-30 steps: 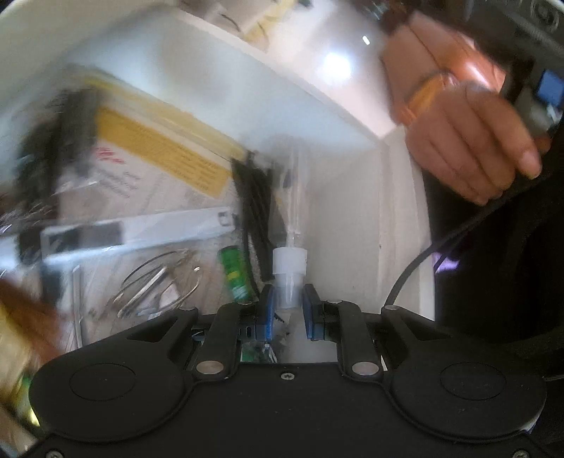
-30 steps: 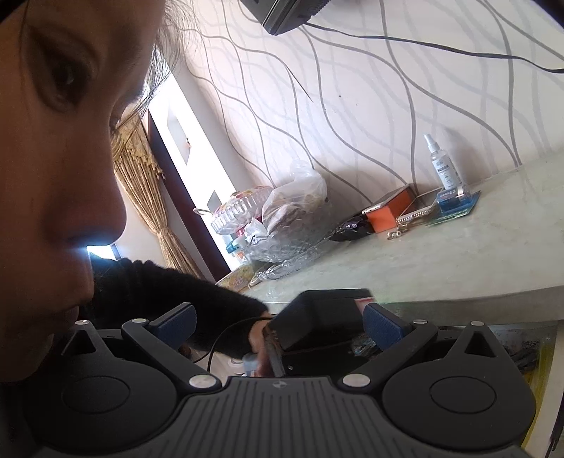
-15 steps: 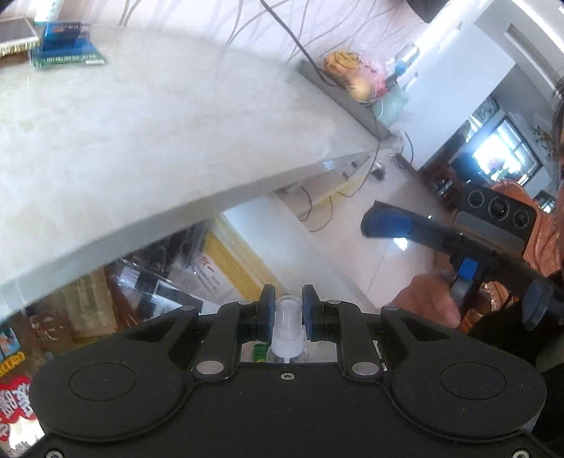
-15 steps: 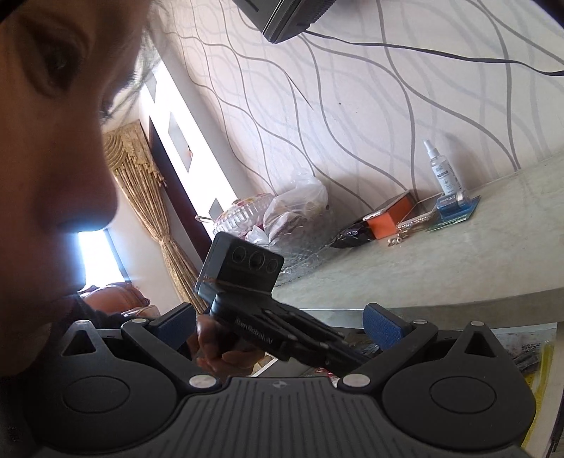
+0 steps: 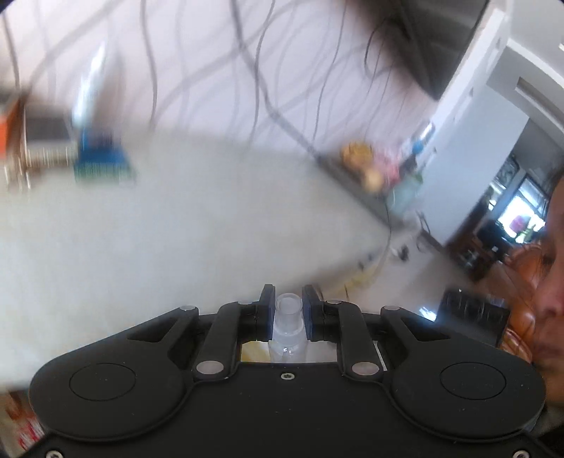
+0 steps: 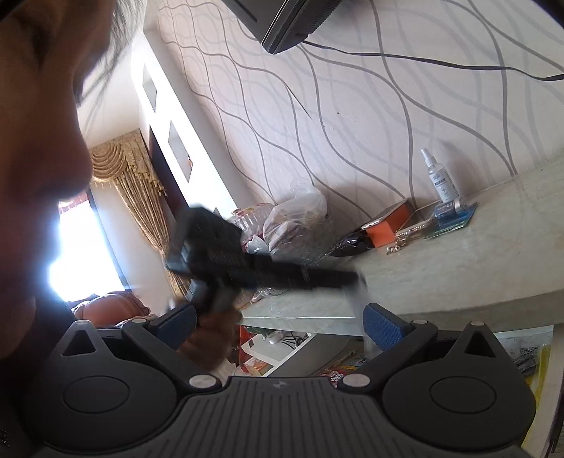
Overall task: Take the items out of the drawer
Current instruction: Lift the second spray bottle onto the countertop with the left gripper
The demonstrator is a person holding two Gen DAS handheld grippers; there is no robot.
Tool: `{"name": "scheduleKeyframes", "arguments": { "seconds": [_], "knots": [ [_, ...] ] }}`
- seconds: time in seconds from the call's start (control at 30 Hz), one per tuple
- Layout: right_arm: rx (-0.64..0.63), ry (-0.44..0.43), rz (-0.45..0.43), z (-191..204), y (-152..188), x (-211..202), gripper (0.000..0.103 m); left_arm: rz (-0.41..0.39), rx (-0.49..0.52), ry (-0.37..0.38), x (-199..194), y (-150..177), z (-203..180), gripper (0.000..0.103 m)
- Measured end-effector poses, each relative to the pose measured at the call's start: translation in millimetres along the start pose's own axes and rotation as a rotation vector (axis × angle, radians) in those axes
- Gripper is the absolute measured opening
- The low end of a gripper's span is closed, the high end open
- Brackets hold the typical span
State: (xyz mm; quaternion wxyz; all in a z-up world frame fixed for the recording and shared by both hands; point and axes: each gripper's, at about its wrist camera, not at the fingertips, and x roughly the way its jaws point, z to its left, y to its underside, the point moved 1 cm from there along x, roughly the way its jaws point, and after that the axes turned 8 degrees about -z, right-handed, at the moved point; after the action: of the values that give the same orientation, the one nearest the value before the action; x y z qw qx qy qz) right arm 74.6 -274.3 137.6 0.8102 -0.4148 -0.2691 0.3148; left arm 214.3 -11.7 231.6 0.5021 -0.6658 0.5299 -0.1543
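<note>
My left gripper (image 5: 287, 299) is shut on a small clear plastic bottle (image 5: 287, 319) with a whitish cap, pinched at the neck between the blue pads. It hangs over the pale marble countertop (image 5: 176, 229), and the picture is blurred. In the right wrist view the left gripper (image 6: 352, 278) appears as a black blur held level at the counter's front edge. My right gripper (image 6: 280, 322) stands wide open with nothing between its fingers. Below the countertop (image 6: 458, 267) the open drawer (image 6: 528, 356) shows packets and papers.
A spray bottle (image 6: 440, 176), a blue card (image 6: 454, 215), an orange box (image 6: 384, 225) and a plastic bag over glass dishes (image 6: 299, 218) stand along the wall. A screen (image 6: 282, 21) hangs above. The person's face is close at the left.
My left gripper has risen out of the drawer with the bottle and tipped up, so it now faces across the countertop. The right gripper has not moved.
</note>
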Motion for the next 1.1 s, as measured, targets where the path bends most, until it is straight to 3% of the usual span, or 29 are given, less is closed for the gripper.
{"name": "scheduleKeyframes", "arguments": {
  "seconds": [0.27, 0.53, 0.83, 1.1],
  "knots": [
    [-0.013, 0.003, -0.003, 0.8, 0.9, 0.9, 0.103, -0.122, 0.075, -0.273, 43.8, -92.3, -0.3, 0.016],
    [-0.034, -0.001, 0.005, 3.8, 1.9, 1.0, 0.103, -0.125, 0.129, -0.491, 128.4, -162.2, 44.8, 0.016],
    [-0.056, -0.002, 0.012, 8.2, 3.1, 0.2, 0.103, -0.095, 0.224, -0.701, 201.1, -190.2, 70.0, 0.016],
    [-0.046, -0.01, 0.004, 8.1, 2.8, -1.9, 0.103, -0.097, 0.252, -0.801, 214.9, -192.6, 84.2, 0.016]
  ]
}}
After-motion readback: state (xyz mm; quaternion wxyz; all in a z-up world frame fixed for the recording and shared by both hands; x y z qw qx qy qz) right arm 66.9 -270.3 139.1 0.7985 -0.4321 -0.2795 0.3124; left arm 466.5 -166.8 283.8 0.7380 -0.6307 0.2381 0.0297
